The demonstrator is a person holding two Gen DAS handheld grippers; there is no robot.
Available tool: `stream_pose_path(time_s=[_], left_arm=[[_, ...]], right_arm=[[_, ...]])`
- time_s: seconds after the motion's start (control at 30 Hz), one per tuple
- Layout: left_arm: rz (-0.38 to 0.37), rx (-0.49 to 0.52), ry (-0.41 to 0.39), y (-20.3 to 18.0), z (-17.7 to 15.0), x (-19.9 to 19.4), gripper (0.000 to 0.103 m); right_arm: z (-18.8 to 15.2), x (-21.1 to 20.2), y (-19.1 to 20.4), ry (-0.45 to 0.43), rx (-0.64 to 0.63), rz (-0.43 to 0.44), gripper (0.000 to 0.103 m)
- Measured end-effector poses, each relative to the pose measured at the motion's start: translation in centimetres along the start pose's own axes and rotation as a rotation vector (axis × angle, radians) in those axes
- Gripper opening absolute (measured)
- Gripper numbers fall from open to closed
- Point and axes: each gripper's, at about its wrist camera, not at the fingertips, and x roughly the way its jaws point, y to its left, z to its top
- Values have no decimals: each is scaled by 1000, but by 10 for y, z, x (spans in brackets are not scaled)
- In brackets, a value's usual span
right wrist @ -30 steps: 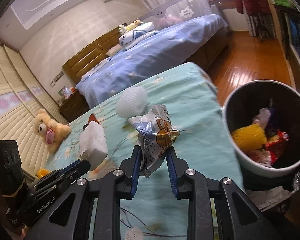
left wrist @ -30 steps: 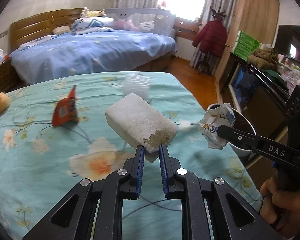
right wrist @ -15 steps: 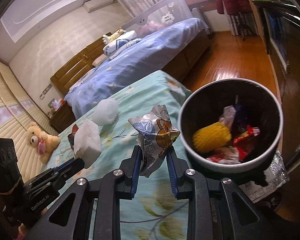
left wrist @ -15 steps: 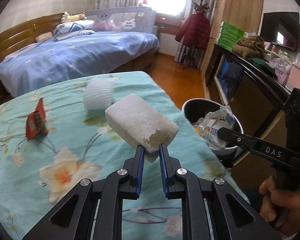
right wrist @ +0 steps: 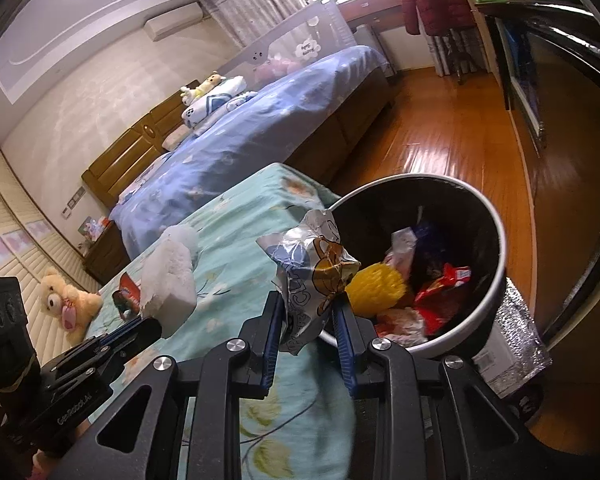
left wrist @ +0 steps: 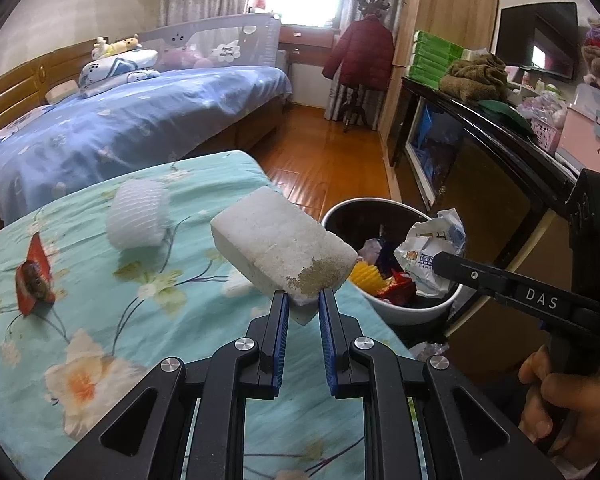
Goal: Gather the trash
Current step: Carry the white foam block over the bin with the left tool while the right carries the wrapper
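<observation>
My left gripper (left wrist: 302,296) is shut on a white foam block (left wrist: 280,248), held above the bed's right edge beside the bin. The block also shows in the right wrist view (right wrist: 170,280). My right gripper (right wrist: 306,304) is shut on a crumpled silver snack wrapper (right wrist: 314,276), held at the near rim of the round bin (right wrist: 496,224). In the left wrist view the wrapper (left wrist: 432,256) hangs over the bin (left wrist: 412,314). The bin holds a yellow foam net (right wrist: 376,288) and several wrappers.
A white foam net (left wrist: 138,214) and a red snack packet (left wrist: 34,280) lie on the teal flowered bedspread (left wrist: 100,340). A blue bed (left wrist: 120,128) stands behind. A dark TV cabinet (left wrist: 480,168) runs along the right, past the wooden floor (left wrist: 324,160). A teddy bear (right wrist: 66,300) lies far left.
Both grippers have moved right, from over the bed to the bin, each keeping its hold. The wrapper now hangs at the bin's rim and the foam block is beside it.
</observation>
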Motion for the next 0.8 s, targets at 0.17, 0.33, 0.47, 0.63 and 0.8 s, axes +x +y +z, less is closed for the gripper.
stream_pose_path(time_s=[0.17,0.33,0.47,0.63,0.8], left_arm=[[-8,20,6,-6,5,9,14],[-11,33,11,-11,11,20,14],[-11,37,13,-13,13,26,14],[-14,41,21,-18,13,34,14],[-18,51,22,-24,19,38,14]], right_arm=[[5,1,-10,-4,9,-15,26],[9,4,-17,-3,14,-29,26],[13,7,-22,-4,19,-38,26],[17,11,-28,4,26,-42,26],[22,13,-30,5,29,-47,26]])
